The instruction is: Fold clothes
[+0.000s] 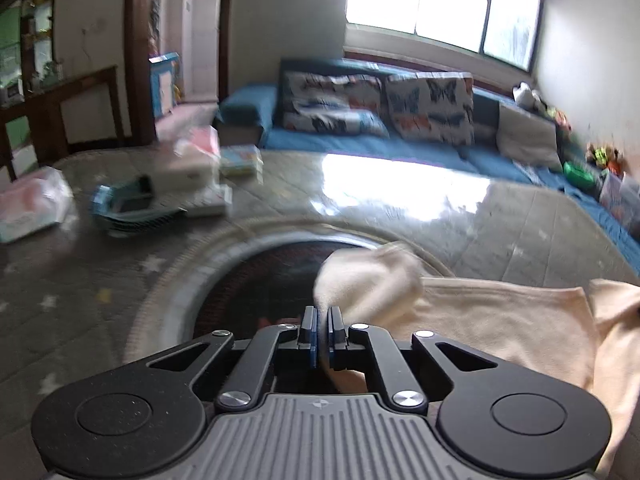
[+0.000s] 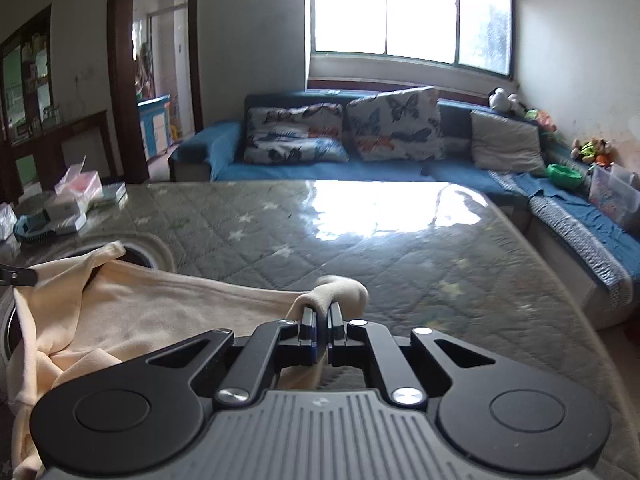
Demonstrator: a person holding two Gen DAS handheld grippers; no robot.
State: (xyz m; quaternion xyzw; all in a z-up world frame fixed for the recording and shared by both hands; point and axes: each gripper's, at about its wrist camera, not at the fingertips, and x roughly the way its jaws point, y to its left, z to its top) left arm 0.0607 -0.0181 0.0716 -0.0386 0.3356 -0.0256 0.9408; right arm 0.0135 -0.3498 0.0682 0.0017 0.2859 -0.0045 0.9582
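Note:
A cream-coloured garment (image 1: 500, 320) is stretched between both grippers above the table. My left gripper (image 1: 322, 314) is shut on one bunched corner of it, and the cloth runs off to the right. In the right wrist view the same cream garment (image 2: 152, 308) spreads to the left, and my right gripper (image 2: 321, 312) is shut on another bunched corner that folds over the fingertips. The tip of the left gripper (image 2: 18, 276) shows at the far left edge, clamped on the cloth. The garment's lower part hangs out of sight below the grippers.
The table wears a grey quilted cover with stars (image 2: 360, 248) under a glossy sheet and has a round dark inset (image 1: 272, 280). Boxes, packets and a blue item (image 1: 120, 204) crowd its far left corner. A blue sofa with butterfly cushions (image 2: 392, 132) stands beyond.

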